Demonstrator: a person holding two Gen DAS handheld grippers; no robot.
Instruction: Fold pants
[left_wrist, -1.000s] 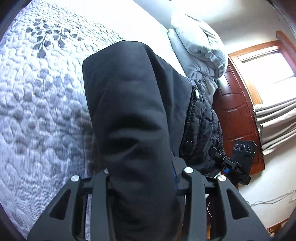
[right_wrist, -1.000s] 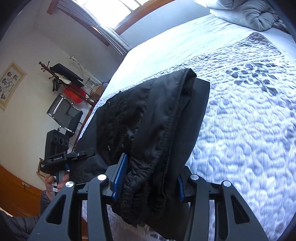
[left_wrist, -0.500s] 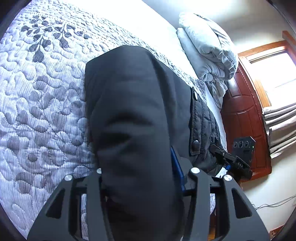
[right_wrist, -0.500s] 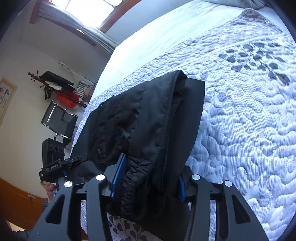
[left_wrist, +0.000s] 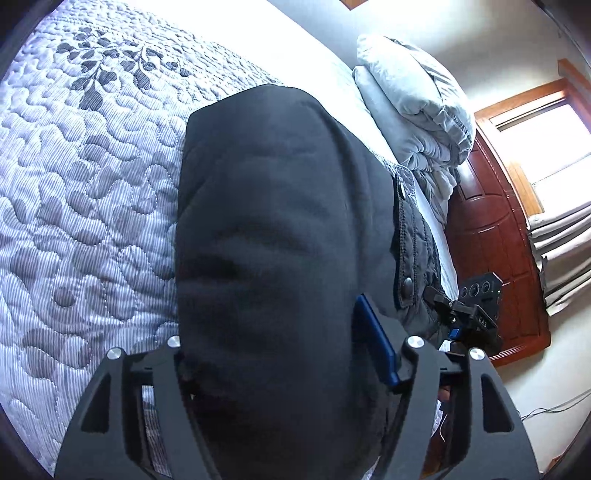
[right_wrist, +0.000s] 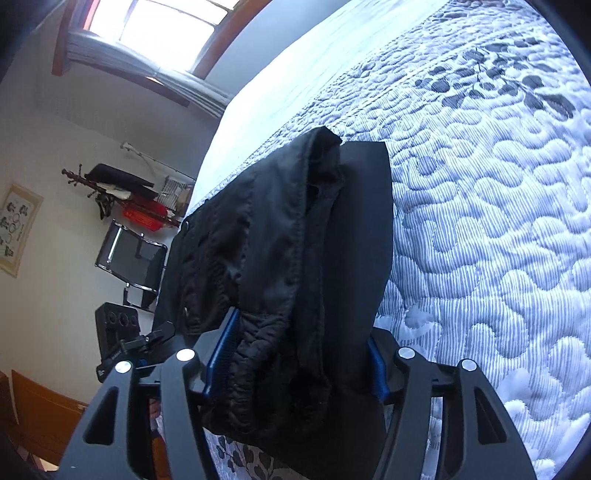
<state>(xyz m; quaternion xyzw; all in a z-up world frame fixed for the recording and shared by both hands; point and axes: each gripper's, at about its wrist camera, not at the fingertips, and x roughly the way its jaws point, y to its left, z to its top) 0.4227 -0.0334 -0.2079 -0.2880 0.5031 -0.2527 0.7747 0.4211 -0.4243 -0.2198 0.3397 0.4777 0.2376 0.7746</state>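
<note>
No legible txt — right tongs (left_wrist: 476, 317) label too blurred.

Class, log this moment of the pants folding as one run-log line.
left gripper: shut on pants | right gripper: shut on pants | surface: quilted bed | fold: in progress

Left tongs (left_wrist: 284, 347) are showing as two matte black plastic arms with triangular cut-outs, round silver screws gleaming along their tops, and a blue pad (left_wrist: 375, 345) lining the right finger. Right tongs (right_wrist: 295, 354) are showing the same black frame, silver screws and ribbed blue pads (right_wrist: 221, 354) on both fingers. A sliver of bare skin (right_wrist: 154, 408) is peeking past the frame.
</note>
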